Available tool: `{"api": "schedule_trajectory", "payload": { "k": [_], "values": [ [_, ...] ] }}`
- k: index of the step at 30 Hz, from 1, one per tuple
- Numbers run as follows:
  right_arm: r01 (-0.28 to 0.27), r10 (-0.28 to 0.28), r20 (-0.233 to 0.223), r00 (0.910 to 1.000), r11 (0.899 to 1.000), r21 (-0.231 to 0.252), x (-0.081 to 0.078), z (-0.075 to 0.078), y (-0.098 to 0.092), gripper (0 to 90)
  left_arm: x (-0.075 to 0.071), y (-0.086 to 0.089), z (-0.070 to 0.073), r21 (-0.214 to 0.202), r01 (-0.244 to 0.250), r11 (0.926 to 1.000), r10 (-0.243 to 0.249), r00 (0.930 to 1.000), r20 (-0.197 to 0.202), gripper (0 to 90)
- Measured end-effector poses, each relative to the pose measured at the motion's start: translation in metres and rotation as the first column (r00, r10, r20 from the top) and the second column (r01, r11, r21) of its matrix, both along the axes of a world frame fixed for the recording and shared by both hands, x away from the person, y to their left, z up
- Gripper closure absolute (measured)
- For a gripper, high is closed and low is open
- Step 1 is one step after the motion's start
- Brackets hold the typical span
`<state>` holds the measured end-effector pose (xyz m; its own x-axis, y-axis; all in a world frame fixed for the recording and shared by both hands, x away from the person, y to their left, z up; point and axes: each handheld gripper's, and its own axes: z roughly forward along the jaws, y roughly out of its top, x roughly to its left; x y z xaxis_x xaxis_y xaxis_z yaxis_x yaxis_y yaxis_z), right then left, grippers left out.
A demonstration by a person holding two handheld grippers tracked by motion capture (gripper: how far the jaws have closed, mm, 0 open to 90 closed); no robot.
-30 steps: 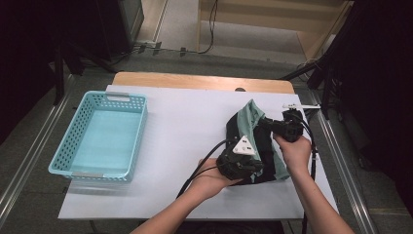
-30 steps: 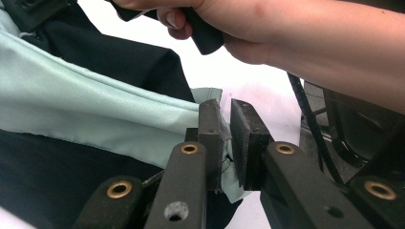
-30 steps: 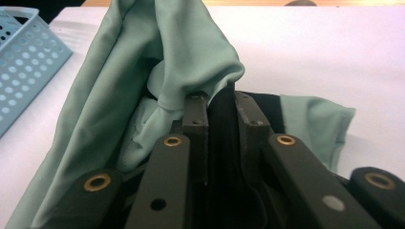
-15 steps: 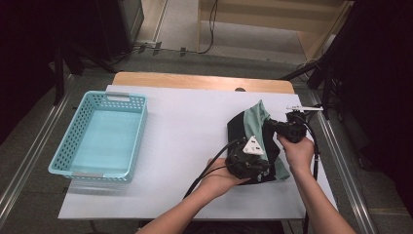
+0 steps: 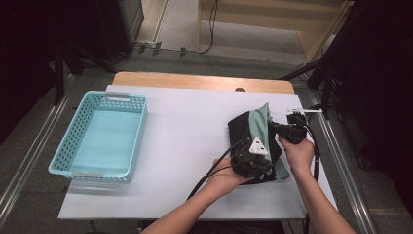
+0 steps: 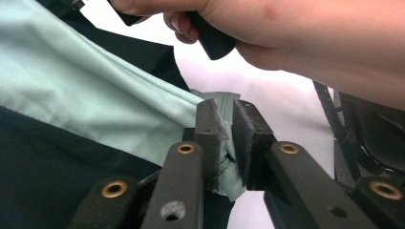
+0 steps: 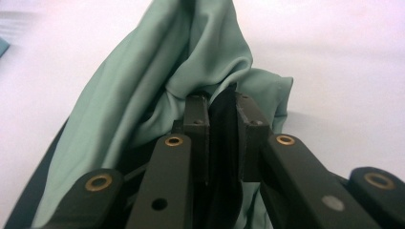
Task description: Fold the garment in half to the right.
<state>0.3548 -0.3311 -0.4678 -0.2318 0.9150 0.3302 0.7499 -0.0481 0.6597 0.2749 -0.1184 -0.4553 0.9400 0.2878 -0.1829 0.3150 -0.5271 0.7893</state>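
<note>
- Between the left gripper [image 6: 228, 143] pads: smooth mint hem of black-and-mint garment [image 5: 260, 127], jaws just easing, still pinching
- Right gripper [image 7: 222, 138]: clamps black fold; cloth bunched, runs away from jaws

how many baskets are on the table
1. The turquoise basket sits on the left side of the white table, apart from the green and black cloth at the right. Nothing suggests another basket, though the hands cover part of the cloth.
</note>
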Motion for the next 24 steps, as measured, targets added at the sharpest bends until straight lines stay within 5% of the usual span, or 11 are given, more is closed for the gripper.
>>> {"api": "schedule_trajectory", "payload": {
  "k": [12, 24],
  "values": [
    [0.005, -0.005, -0.014, 0.9999, 1.000, -0.009, 0.004, -0.009, -0.004, 76.2, 0.005, 0.015, 0.006, 0.019, 0.012, 0.9998, -0.011, 0.9978, -0.066, 57.2],
    [0.007, -0.008, -0.030, 0.9995, 0.999, -0.051, 0.005, -0.017, -0.009, 76.4, 0.011, 0.047, 0.013, 0.028, -0.035, 0.9990, 0.037, 0.9974, -0.061, 57.1]
  ]
}}
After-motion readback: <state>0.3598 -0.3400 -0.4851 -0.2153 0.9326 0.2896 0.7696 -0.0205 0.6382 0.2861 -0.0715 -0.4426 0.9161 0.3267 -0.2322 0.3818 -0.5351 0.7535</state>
